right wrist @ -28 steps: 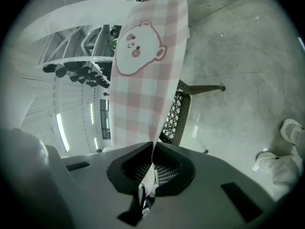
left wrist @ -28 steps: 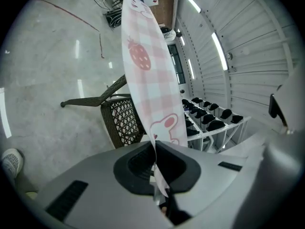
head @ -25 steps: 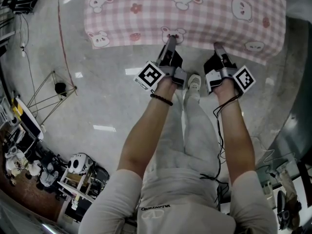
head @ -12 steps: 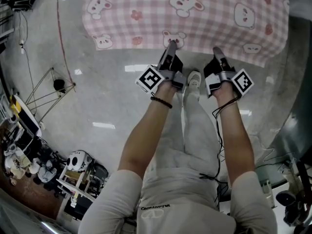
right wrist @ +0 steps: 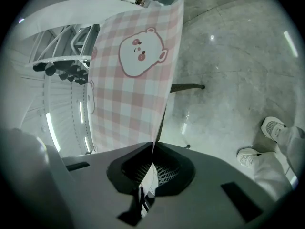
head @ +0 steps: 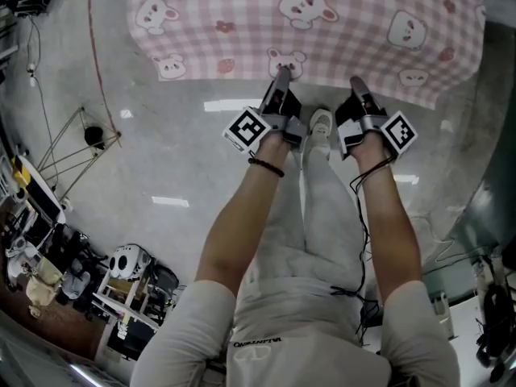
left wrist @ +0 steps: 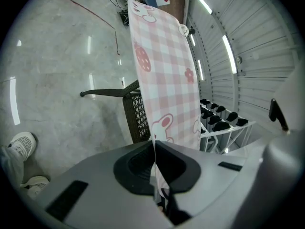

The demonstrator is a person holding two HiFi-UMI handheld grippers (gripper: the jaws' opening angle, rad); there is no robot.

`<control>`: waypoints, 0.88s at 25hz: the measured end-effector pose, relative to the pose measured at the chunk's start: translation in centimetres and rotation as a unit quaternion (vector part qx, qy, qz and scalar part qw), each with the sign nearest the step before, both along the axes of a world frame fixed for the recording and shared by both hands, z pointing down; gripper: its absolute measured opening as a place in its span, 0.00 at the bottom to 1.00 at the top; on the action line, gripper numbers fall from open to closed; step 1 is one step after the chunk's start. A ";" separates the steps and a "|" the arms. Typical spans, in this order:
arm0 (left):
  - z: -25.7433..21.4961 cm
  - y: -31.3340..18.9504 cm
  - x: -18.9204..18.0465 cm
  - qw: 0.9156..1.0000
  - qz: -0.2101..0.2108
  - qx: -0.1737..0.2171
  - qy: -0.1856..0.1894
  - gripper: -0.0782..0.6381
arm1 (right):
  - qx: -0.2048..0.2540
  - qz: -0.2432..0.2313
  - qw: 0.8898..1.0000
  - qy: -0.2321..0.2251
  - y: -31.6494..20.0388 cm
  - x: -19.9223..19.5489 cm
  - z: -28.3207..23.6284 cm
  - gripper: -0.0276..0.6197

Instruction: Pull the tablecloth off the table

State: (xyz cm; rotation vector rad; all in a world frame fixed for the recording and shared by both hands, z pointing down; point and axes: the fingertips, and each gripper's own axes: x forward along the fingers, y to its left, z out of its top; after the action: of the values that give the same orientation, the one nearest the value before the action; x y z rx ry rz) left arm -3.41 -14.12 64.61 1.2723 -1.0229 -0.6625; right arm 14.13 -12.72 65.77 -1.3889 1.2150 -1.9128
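We have both tools clamped on the tablecloth (head: 322, 22), which is draped over the table (left wrist: 136, 113) and hangs down the table's near side as a loose pink-checked curtain. The left gripper (head: 280, 75) has its jaws pressed together on the hem, the fabric pinched thin between them and running straight up out of the grip. The right gripper (head: 355, 83) shows the same, with the jaws closed flat on the cloth edge. From the head view the table itself is hidden under the cloth. Only the left gripper view shows a dark mesh side and a leg below the drape. The relation that matters, as we judge it, is this: the cloth lies straight ahead of both pairs of jaws, on the far side from us, and its long axis runs crosswise to them, left to right along the table's near edge. The two grips sit on either side of the middle of that hem, near each other and level, and neither is clearly closer to the table. A pull should therefore go straight back from the table toward us, with both hands moving together. If one hand leads, we expect the cloth to skew and drag on a corner of the table.
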 end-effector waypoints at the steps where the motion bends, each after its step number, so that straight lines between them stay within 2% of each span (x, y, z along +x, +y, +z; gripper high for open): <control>1: 0.0 0.1 0.0 1.000 0.002 -0.002 -0.003 0.11 | -0.002 -0.001 1.000 0.000 0.0 0.0 0.0 0.06; 6: 0.2 0.2 -0.1 1.000 0.000 -0.014 -0.008 0.11 | -0.013 -0.007 1.000 0.002 -0.1 0.0 0.2 0.06; 16: -0.1 0.3 -0.4 0.998 0.016 -0.041 -0.050 0.11 | -0.044 -0.020 0.999 0.000 -0.3 0.0 -0.5 0.06; 22: 1.2 1.4 -0.3 0.997 0.013 -0.057 -0.056 0.11 | -0.060 -0.027 0.998 -0.001 0.6 0.2 0.8 0.06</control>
State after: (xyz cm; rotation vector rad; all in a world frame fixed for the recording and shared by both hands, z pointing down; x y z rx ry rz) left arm -3.67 -12.76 65.78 1.2315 -1.1189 -0.5107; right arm 14.29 -12.12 66.57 -1.4272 1.1642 -2.0541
